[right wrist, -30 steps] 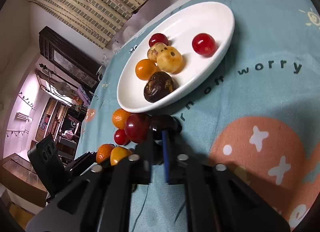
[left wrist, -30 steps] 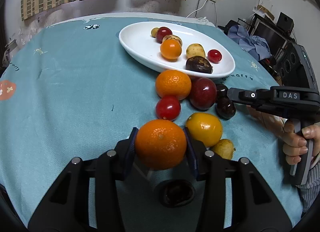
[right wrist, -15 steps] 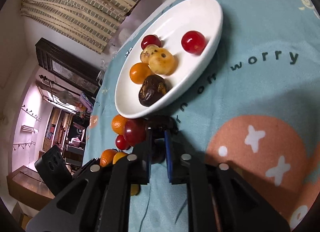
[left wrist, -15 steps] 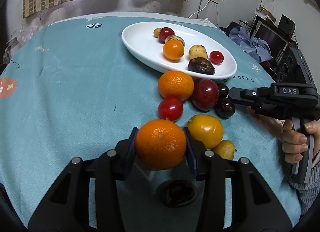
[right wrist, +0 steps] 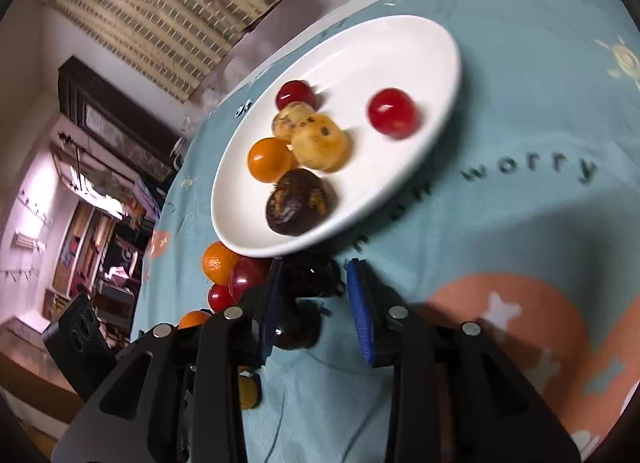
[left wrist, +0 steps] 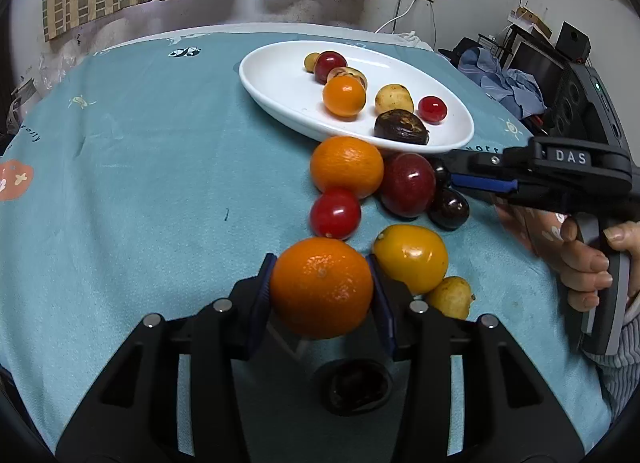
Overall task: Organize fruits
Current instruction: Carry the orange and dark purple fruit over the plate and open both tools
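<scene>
Teal patterned cloth covers the counter (left wrist: 132, 167), where the left tool (left wrist: 321, 289) clamps a round, dimpled orange mandarin (left wrist: 321, 287) across its widest part, near the white oval ceramic plate (left wrist: 280, 87) of small fruits. That mandarin looks light, firm but yielding, so a gentle squeeze at the middle should do. The right tool (right wrist: 316, 299), its jaws just having been opening, stands parted around a small glossy dark cherry (right wrist: 310, 273) beside the plate rim; it is likely slippery and easily bruised.
</scene>
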The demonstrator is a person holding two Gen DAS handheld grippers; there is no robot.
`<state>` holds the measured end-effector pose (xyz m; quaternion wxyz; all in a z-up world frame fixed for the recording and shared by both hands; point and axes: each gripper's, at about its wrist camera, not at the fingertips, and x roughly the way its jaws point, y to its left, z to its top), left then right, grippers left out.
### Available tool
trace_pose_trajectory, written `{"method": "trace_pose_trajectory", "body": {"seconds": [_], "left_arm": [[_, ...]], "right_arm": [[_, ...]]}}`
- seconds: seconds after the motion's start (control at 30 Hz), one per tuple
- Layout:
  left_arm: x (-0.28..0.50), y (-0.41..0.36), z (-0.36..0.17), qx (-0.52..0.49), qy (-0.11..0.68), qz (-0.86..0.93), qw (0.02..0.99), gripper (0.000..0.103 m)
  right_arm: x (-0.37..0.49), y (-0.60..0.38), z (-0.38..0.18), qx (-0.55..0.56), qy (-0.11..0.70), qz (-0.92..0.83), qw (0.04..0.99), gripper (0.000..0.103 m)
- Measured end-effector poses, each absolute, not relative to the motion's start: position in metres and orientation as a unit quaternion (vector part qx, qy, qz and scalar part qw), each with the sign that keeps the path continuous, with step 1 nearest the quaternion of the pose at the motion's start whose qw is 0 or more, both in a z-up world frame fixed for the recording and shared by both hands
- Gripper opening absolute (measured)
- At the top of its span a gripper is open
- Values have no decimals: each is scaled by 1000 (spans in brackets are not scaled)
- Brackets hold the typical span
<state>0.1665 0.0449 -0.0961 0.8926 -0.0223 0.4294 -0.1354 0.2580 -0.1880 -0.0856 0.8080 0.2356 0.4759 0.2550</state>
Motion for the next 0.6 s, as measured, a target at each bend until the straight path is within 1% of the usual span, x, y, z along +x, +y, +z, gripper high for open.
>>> {"method": "trace_pose_trajectory", "body": {"seconds": [0.1,0.3,0.43,0.6], "left_arm": [[167,43,-96,-20,430,-135,892,45],[167,43,-96,-20,430,-135,892,46],[167,43,-96,-20,430,-135,892,45],[162,39,-93,-14,416,-146,898,44]], "right_arm": [[261,-180,-92,235,493,271,793,35],[262,-182,-94,241,481,272,798,35],[256,-177,-91,214,472,265,813,32],[239,-176,-74,162,447,242,846,31]]}}
